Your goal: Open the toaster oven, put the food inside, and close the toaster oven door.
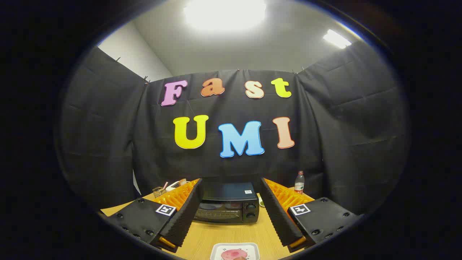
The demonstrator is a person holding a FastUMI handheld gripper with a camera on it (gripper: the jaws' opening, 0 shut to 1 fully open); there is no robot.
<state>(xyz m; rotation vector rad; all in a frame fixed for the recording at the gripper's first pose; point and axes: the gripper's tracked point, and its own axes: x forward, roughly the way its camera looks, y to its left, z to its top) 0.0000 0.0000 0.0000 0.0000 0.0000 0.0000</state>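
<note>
honestly, with the fingers (231, 216) spread wide and empty, the oven (226, 206) shut beyond them and the food (234, 254) on its plate (216, 249) below, a careless reach for the door might clip that plate.

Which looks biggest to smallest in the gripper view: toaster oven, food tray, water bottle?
1. Toaster oven, beyond the open gripper.
2. Food tray, partly cut off and nearest the camera, so its rank is unsure.
3. Water bottle, farthest back.
</note>
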